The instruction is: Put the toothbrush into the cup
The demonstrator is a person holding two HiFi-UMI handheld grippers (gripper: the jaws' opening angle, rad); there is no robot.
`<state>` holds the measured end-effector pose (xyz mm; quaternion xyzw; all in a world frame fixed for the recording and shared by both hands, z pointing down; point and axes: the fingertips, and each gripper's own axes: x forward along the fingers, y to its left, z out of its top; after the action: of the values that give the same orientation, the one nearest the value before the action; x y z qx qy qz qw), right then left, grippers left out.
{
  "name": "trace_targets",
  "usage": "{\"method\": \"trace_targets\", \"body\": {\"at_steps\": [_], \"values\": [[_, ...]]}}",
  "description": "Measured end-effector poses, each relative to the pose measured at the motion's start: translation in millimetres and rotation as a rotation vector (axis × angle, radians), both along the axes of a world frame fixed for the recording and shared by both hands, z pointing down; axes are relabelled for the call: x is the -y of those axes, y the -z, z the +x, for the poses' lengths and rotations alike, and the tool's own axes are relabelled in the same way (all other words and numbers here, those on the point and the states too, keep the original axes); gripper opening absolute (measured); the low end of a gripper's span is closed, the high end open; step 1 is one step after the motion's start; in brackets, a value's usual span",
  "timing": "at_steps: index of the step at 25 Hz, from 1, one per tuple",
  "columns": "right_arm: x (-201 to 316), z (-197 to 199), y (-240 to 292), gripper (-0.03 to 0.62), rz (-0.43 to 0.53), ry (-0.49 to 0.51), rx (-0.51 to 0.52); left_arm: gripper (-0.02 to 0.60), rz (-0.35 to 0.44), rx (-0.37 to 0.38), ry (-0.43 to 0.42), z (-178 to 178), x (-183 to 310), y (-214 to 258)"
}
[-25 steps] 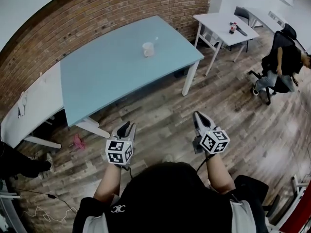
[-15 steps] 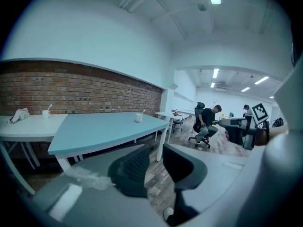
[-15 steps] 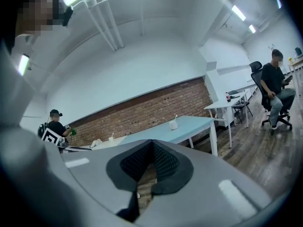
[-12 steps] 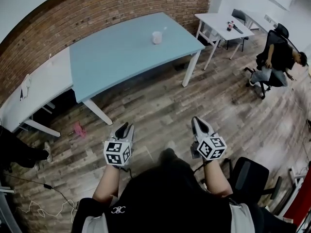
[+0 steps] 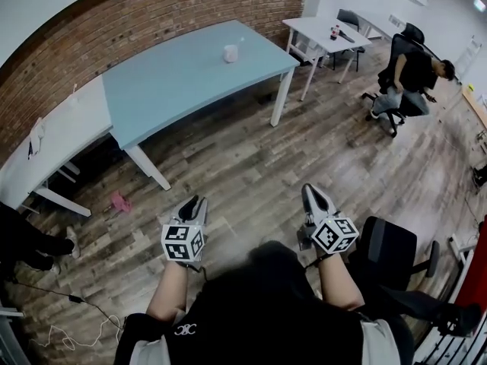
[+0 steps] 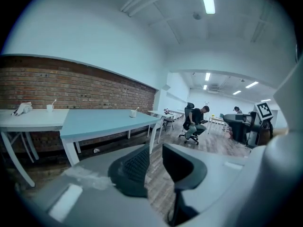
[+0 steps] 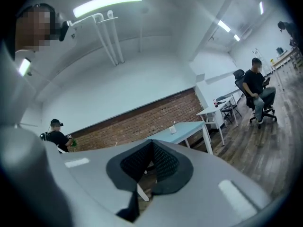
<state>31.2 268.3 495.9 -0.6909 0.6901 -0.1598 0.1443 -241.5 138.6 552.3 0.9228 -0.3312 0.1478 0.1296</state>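
A white cup (image 5: 230, 52) stands on the far part of the light-blue table (image 5: 183, 90), well beyond both grippers. A thin handle, seemingly the toothbrush (image 6: 137, 109), sticks up out of the cup (image 6: 133, 113); the cup (image 7: 173, 129) is small in the right gripper view too. My left gripper (image 5: 194, 204) hangs over the wooden floor with its jaws apart and nothing between them (image 6: 154, 157). My right gripper (image 5: 310, 193) is level with it over the floor, its pads (image 7: 163, 161) pressed together, empty.
A white desk (image 5: 46, 158) adjoins the blue table at the left, bearing another small cup (image 6: 49, 108). A second white table (image 5: 323, 30) stands back right. A person sits on an office chair (image 5: 407, 82). A black chair (image 5: 388, 253) is close at my right. A pink object (image 5: 119, 201) and cables lie on the floor.
The blue table and cup have drawn farther away and slid left in the head view. A black chair has come into view at the right. Both grippers keep their pose and jaws.
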Motion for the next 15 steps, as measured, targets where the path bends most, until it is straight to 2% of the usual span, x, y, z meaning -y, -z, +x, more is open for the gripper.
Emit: {"method": "trace_targets", "body": {"at_steps": [3, 8, 15], "values": [[-19.4, 0.5, 0.7, 0.008, -0.019, -0.006, -0.046, 0.095, 0.011, 0.005, -0.007, 0.7, -17.7, 3.2], [-34.5, -1.1, -1.8, 0.008, -0.024, 0.024, -0.057, 0.087, 0.016, -0.001, 0.015, 3.3, -31.3, 10.4], [-51.2, 14.4, 2.3, 0.006, -0.032, 0.058, -0.078, 0.084, 0.037, 0.004, 0.024, 27.7, -56.2, 23.4]]}}
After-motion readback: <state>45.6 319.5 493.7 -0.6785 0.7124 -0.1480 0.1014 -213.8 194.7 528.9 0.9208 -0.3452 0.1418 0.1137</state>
